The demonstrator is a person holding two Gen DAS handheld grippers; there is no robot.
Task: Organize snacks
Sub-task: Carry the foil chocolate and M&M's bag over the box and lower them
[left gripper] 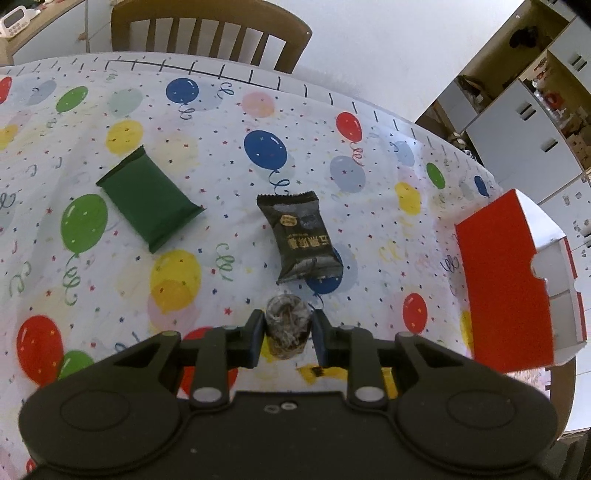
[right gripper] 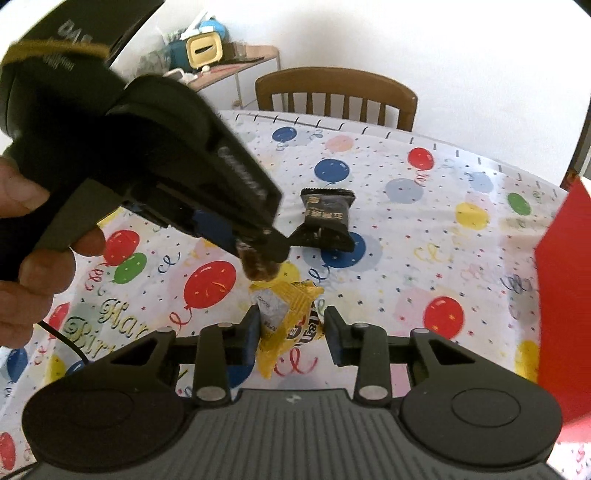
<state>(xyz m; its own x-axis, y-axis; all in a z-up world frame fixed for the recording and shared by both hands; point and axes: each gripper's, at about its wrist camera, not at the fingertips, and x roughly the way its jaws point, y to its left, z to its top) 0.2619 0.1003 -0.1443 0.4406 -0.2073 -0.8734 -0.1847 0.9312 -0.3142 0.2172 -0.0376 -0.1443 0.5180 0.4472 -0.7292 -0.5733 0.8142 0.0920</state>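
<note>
My left gripper is shut on a small brown snack in clear wrap and holds it above the table; it also shows in the right wrist view. A black snack packet lies ahead of it, and a green packet lies to the left. My right gripper is open, its fingers either side of a yellow snack packet on the cloth. The red box stands open at the right; its red wall shows in the right wrist view.
The table wears a balloon-print cloth. A wooden chair stands at the far edge. White cabinets are at the back right. A shelf with clutter stands at the back left.
</note>
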